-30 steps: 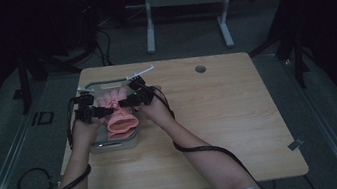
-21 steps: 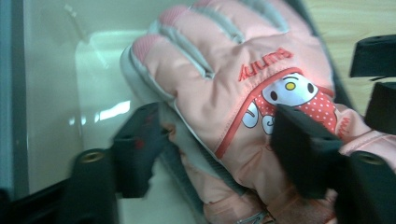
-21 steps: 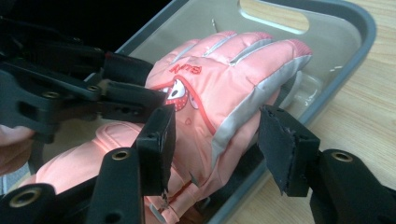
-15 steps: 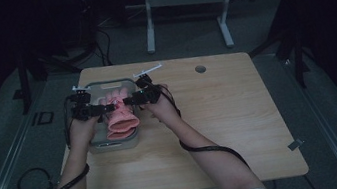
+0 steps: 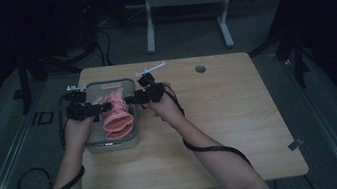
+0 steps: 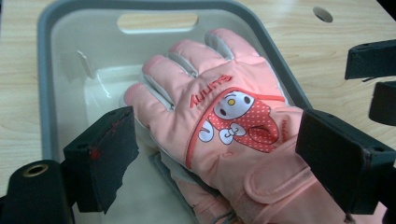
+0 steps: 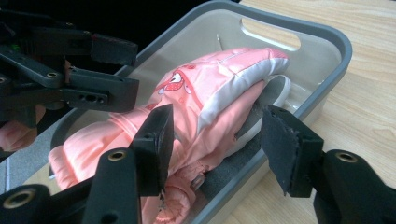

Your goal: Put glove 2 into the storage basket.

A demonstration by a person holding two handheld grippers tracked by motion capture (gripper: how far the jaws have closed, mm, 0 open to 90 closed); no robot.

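Note:
A pink glove with a cartoon face lies palm down on a second pink glove in a grey plastic bin at the table's left. My left gripper hovers over the bin's left side. Its jaws have just been opening and stand wide around the glove's cuff without pressing it. My right gripper comes in from the bin's right rim. Its jaws have also just been opening and straddle the glove's edge loosely. The left gripper faces it across the bin.
The bin has a handle slot in its far wall. The wooden table stretches bare to the right, with a round cable hole. Cables trail from both forearms. A metal stand is on the floor beyond.
Both grippers' jaws have spread and let go of the glove. The two grippers have drawn apart, left leftward and right slightly rightward. The glove rests in the bin.

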